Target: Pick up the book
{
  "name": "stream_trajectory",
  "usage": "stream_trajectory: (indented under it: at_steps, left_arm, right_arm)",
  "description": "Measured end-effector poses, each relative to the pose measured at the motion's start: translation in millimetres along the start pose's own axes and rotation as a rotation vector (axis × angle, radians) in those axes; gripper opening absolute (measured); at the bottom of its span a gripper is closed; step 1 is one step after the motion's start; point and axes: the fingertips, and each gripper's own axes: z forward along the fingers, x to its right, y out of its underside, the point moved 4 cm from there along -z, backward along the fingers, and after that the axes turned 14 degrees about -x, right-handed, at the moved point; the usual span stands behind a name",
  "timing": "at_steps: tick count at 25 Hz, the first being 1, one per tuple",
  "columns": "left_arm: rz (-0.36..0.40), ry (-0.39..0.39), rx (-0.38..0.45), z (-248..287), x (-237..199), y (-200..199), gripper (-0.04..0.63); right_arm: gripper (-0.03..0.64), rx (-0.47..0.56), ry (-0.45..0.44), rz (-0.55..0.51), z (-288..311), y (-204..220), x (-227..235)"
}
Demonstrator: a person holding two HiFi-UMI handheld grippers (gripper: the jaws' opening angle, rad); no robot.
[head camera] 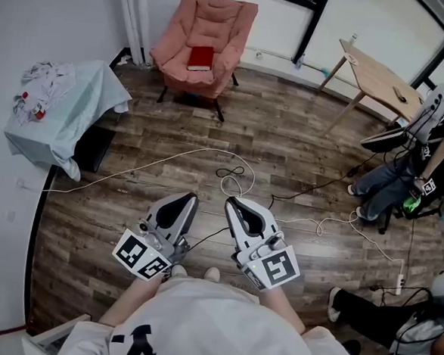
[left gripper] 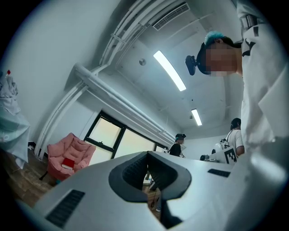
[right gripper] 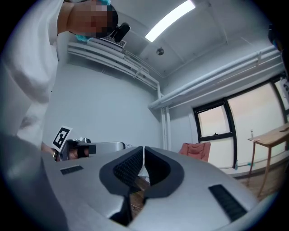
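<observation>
**Book on armchair, untouched**

Red book [head camera: 201, 58] lies flat on the pink armchair [head camera: 214, 17] seat, upper centre of frame. Left gripper [head camera: 184, 199] and right gripper [head camera: 234, 205], lower centre, well apart from it, jaws closed together, holding nothing.

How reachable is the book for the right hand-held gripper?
Likely not yet: the book lies on the pink armchair, across the floor from the shut right hand-held gripper; only cables between.

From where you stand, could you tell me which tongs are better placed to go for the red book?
Left, narrowly. The left tongs line up with the book on the pink armchair; the right tongs sit further aside. Both are shut, empty and far from it.
</observation>
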Motion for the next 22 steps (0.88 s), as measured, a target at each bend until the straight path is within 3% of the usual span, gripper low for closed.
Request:
stream_trajectory:
  at_steps: [22]
  left_arm:
    - [-0.019, -0.09, 0.021, 18.5, 18.8, 15.0, 0.003]
  right_arm:
    - [0.034, 0.011, -0.047, -0.006, -12.4, 1.6, 15.6]
